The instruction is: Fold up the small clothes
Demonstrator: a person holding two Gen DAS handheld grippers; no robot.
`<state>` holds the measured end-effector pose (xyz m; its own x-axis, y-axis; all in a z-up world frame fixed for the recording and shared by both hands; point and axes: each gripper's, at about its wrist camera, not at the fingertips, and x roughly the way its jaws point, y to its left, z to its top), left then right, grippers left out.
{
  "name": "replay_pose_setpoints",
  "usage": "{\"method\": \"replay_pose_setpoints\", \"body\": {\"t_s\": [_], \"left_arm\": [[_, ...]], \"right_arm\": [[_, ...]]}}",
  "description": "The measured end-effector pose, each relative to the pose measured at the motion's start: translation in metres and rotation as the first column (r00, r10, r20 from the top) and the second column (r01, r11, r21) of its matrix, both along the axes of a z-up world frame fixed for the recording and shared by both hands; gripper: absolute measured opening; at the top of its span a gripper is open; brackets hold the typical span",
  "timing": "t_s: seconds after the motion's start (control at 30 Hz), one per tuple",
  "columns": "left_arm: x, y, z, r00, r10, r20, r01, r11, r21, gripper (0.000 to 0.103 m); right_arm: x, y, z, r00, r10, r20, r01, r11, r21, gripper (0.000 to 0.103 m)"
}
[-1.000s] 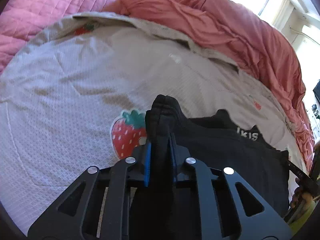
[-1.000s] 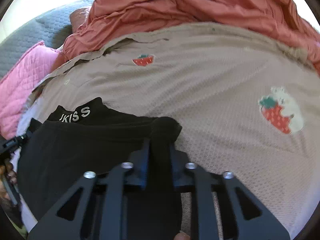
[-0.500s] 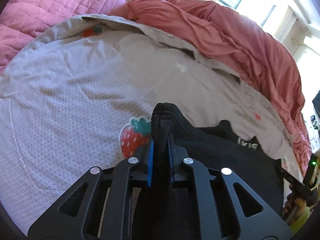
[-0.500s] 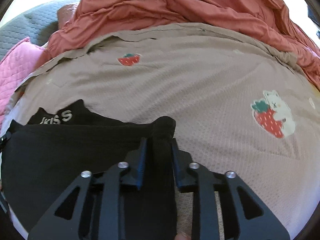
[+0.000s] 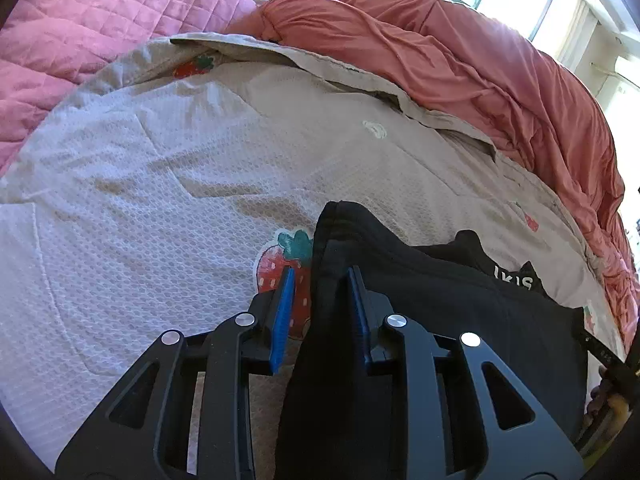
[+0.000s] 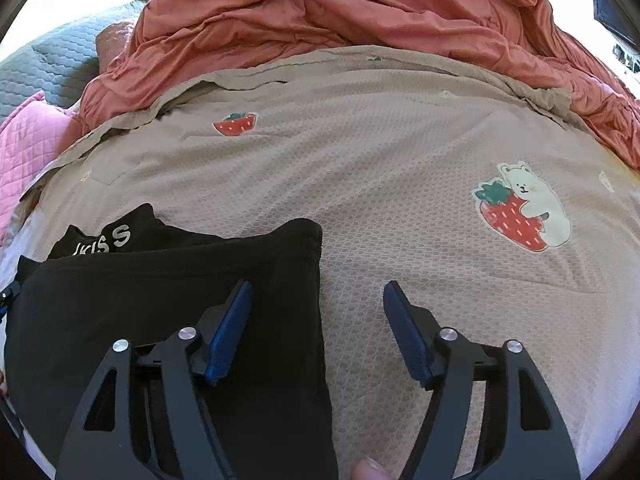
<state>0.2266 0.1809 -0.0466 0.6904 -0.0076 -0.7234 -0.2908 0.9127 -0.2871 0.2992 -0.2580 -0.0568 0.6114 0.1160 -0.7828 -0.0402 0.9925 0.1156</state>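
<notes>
A small black garment point(image 5: 448, 304) with white lettering lies folded on a beige strawberry-print bedcover point(image 5: 160, 184). My left gripper point(image 5: 322, 276) is open; the garment's left corner still stands bunched up between its blue pads without being pinched. In the right wrist view the garment point(image 6: 160, 288) lies flat at lower left, its right edge running between the fingers. My right gripper point(image 6: 318, 292) is wide open and holds nothing, its left finger over the cloth, its right finger over the bare bedcover point(image 6: 400, 160).
A rumpled salmon-red duvet point(image 5: 460, 56) is heaped along the far side of the bed point(image 6: 340, 12). A pink quilt point(image 5: 80, 28) lies at the left, and a grey quilted cover point(image 6: 48, 68) at far left.
Both grippers have opened and let go of the black garment's corners. The garment now lies on the bedcover; the right gripper opened wider than the left.
</notes>
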Motion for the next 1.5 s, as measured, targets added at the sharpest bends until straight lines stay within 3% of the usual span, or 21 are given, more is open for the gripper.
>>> {"method": "replay_pose_setpoints", "body": {"t_s": [0.1, 0.33, 0.6, 0.67, 0.8, 0.93, 1.1, 1.5], "left_arm": [[-0.001, -0.001, 0.001, 1.0, -0.002, 0.004, 0.002, 1.0, 0.011, 0.019], [-0.009, -0.001, 0.008, 1.0, 0.005, 0.007, -0.005, 1.0, 0.025, 0.03], [-0.021, -0.003, 0.024, 0.999, 0.01, 0.037, -0.011, 0.999, 0.038, 0.047], [-0.026, -0.004, 0.028, 0.999, 0.013, 0.046, -0.014, 0.999, 0.037, 0.057], [-0.038, -0.002, 0.039, 0.997, 0.024, 0.075, -0.025, 0.999, 0.02, 0.065], [-0.048, -0.001, 0.05, 0.994, 0.024, 0.109, -0.024, 1.0, -0.004, 0.089], [-0.056, -0.005, 0.059, 0.988, 0.007, 0.154, -0.006, 1.0, -0.005, 0.093], [-0.073, -0.013, 0.057, 0.987, -0.02, 0.158, 0.016, 1.0, 0.025, 0.093]], "right_arm": [[-0.003, 0.001, 0.002, 1.0, 0.001, 0.003, -0.001, 1.0, 0.003, 0.073], [-0.013, -0.002, 0.011, 1.0, -0.004, 0.024, 0.003, 1.0, 0.03, 0.091], [-0.033, -0.008, 0.025, 0.999, -0.008, 0.049, 0.005, 0.998, 0.062, 0.095], [-0.039, -0.009, 0.029, 0.998, -0.008, 0.058, 0.004, 0.998, 0.069, 0.095], [-0.049, -0.009, 0.035, 0.998, 0.0, 0.069, -0.005, 0.997, 0.077, 0.097], [-0.058, -0.006, 0.04, 0.996, 0.007, 0.092, -0.013, 0.998, 0.06, 0.098], [-0.071, -0.007, 0.049, 0.993, 0.009, 0.12, -0.019, 0.997, 0.08, 0.098], [-0.099, 0.002, 0.078, 0.982, 0.037, 0.187, -0.059, 0.992, 0.116, 0.098]]}}
